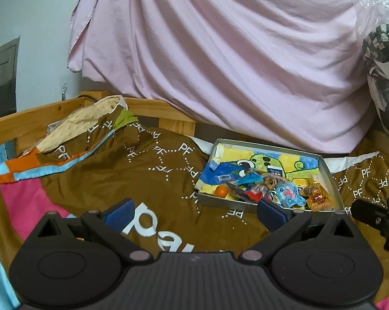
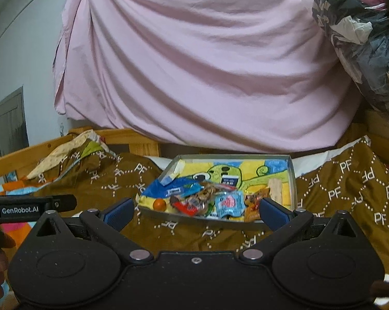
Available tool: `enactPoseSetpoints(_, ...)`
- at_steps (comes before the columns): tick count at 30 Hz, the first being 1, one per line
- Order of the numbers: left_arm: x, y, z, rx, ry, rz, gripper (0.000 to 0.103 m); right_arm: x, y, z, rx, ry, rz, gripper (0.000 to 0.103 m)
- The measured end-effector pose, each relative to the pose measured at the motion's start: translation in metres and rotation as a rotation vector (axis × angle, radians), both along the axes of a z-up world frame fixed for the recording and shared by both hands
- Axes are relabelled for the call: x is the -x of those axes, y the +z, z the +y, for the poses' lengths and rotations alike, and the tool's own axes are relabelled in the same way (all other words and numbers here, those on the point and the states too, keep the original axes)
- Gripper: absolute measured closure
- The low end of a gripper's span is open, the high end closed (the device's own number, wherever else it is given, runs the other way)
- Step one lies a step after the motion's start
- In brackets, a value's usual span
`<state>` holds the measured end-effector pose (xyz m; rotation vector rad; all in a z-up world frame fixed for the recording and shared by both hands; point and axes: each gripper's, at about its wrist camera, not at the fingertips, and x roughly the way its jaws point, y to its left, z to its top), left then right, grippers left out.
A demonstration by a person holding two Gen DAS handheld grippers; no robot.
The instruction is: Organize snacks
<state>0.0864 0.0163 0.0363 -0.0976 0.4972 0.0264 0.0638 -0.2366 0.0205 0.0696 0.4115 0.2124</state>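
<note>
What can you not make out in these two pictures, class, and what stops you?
- Snack labels in the box: too small and blurred, both views.
- Lowest snacks in the pile: covered by upper wrappers.
- Box's near right corner, left view: hidden by a finger of the left hand-held gripper.
- Bundle at right: cut off by the edge.
</note>
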Motion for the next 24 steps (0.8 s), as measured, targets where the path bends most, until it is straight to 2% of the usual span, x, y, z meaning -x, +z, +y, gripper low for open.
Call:
enactPoseSetpoints(11,0.017,-0.016,0.000,-0.009,-0.004,0.040,0.000,0.018,-0.012,0.000,0.022,-0.024,0.043,0.001)
enactPoseSetpoints(24,0.022,-0.022,-0.008,-0.039,-0.023,0.050,0.000,0.018,-0.026,-0.005,-0.005,-0.066,0.096,0.001)
